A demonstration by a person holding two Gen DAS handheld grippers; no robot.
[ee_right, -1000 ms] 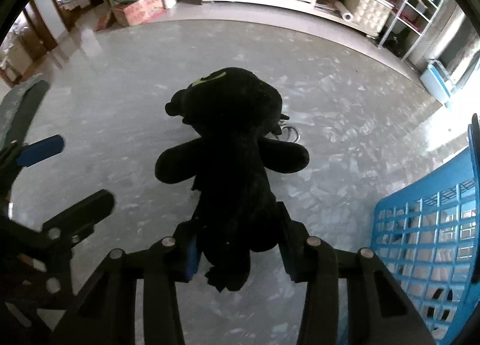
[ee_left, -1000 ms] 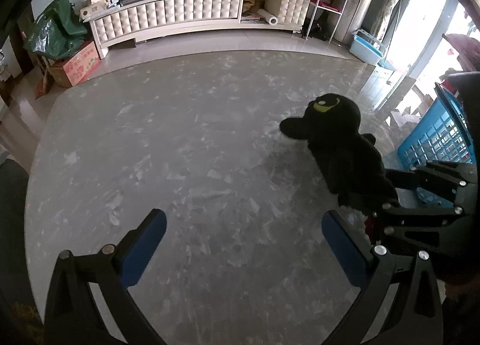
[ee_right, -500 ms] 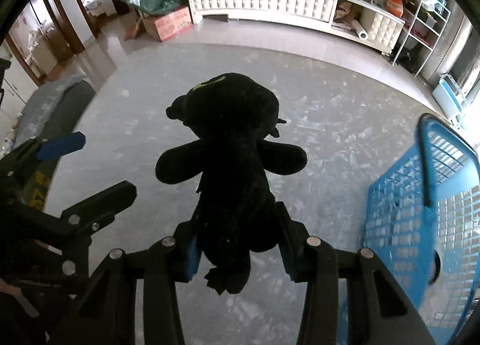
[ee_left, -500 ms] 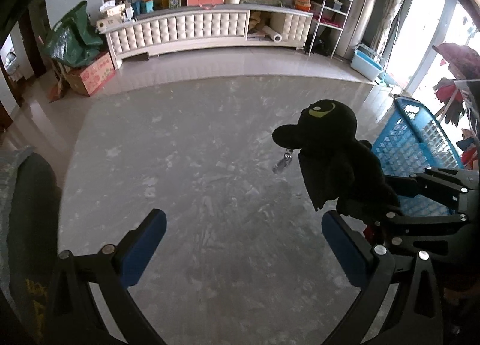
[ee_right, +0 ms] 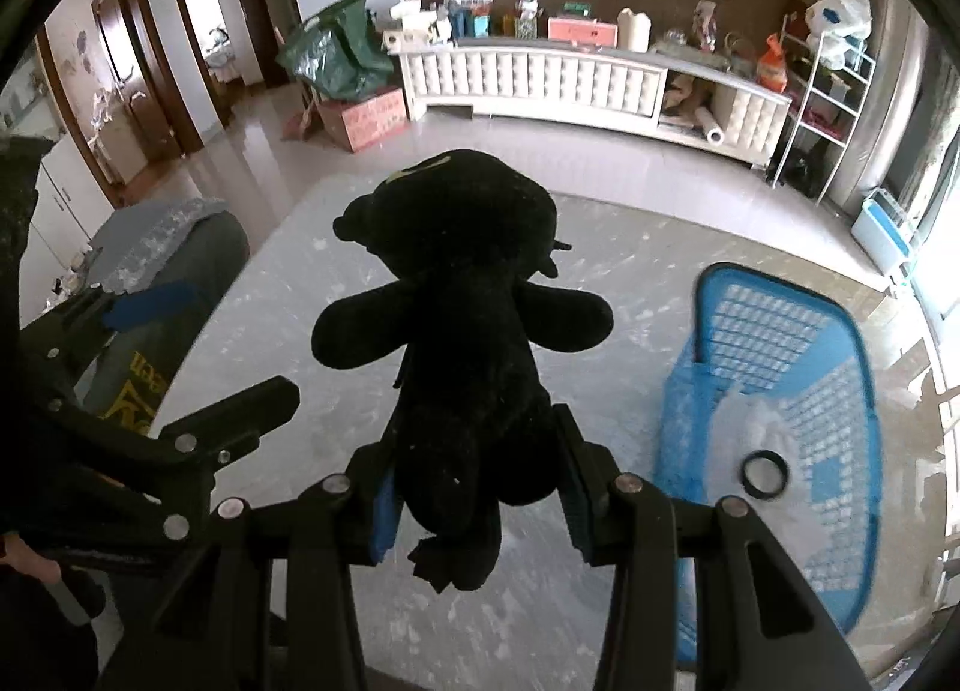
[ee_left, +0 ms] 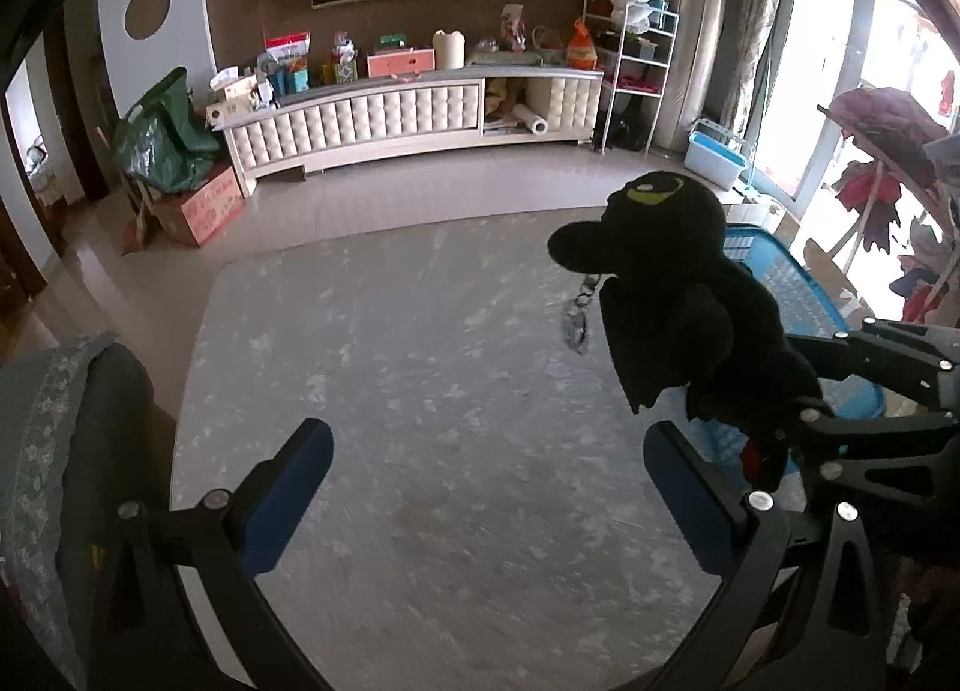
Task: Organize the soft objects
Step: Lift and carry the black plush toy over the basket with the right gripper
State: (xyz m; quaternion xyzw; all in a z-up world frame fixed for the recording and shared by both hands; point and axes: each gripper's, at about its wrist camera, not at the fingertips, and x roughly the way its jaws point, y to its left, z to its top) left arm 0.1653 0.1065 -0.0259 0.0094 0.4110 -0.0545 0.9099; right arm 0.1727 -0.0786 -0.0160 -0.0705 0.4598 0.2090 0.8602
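A black plush toy (ee_right: 462, 319) with a yellow eye mark hangs in the air, clamped at its lower body by my right gripper (ee_right: 477, 487), whose blue pads press both its sides. In the left wrist view the same black plush toy (ee_left: 672, 295) shows at the right, with a metal keyring dangling under its head. My left gripper (ee_left: 486, 487) is open over the grey mat with nothing between its blue pads. A blue plastic basket (ee_right: 774, 409) lies to the right of the toy, with something white and a dark ring inside it.
A grey mottled floor mat (ee_left: 420, 391) covers the floor. A white padded TV cabinet (ee_left: 414, 114) with clutter stands along the far wall. A green bag on a cardboard box (ee_right: 354, 108), a white wire rack (ee_right: 828, 108) and a grey cushioned seat (ee_left: 54, 427) at left.
Both grippers have risen and tilted up, so more of the room shows. The plush toy has been lifted off the mat, and the blue basket has come fully into view.
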